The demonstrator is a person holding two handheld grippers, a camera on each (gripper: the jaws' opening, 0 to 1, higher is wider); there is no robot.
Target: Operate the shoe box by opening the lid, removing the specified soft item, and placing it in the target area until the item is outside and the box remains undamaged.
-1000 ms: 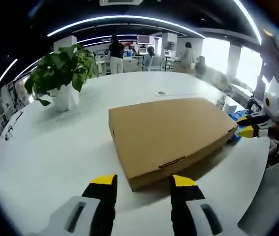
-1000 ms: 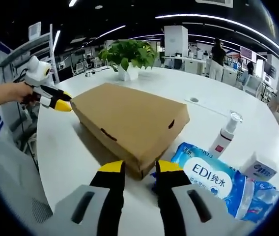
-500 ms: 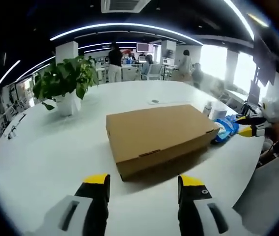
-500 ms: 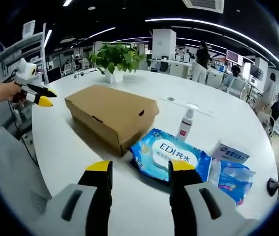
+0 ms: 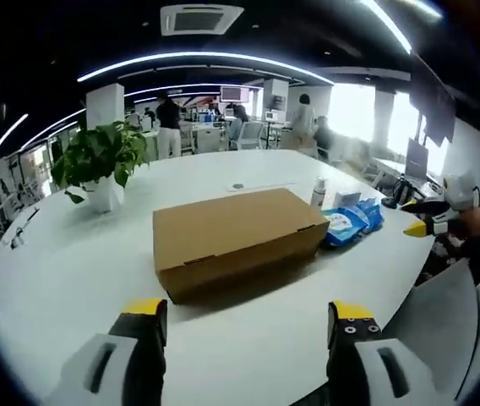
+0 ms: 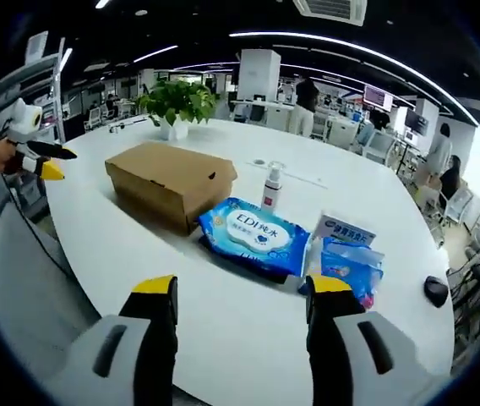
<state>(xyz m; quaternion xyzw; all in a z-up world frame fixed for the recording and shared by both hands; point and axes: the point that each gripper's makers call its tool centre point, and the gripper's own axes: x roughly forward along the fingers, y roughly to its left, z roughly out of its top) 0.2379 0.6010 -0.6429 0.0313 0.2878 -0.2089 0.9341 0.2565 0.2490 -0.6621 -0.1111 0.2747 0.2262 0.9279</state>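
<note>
Left gripper view: the left gripper (image 5: 244,317) is standing with its jaws spread wide and holding nothing. The shoe box (image 5: 238,239) is lying straight ahead of those jaws, well apart from them, on the white table (image 5: 71,254). Its lid is sitting shut and flat. The box's long axis is running across this view, so a long side wall is facing the left gripper. A potted plant (image 5: 98,165) is standing beyond the box to the left. To the right of the box, a blue wipes pack (image 5: 346,226) is lying just beside its short end. Farther right, the right gripper (image 5: 430,220) is hovering off the table edge, held in a hand.

Right gripper view: the left gripper (image 6: 41,161) is showing at the far left, off the table edge. The shoe box (image 6: 170,179) is lying ahead and to the left of the right gripper (image 6: 240,292), well apart from it, with a corner and a short end turned toward it. The wipes pack (image 6: 253,235) is lying between that end and the right gripper's jaws, a pump bottle (image 6: 272,186) is standing behind the pack, and smaller packets (image 6: 348,254) are lying to its right. The right gripper's jaws are also spread wide and empty.

Judgement: neither gripper is near the box. The left one is facing a long side squarely with an open path; the right one is approaching past clutter. Which long edge carries the lid's opening flap cannot be told.
</note>
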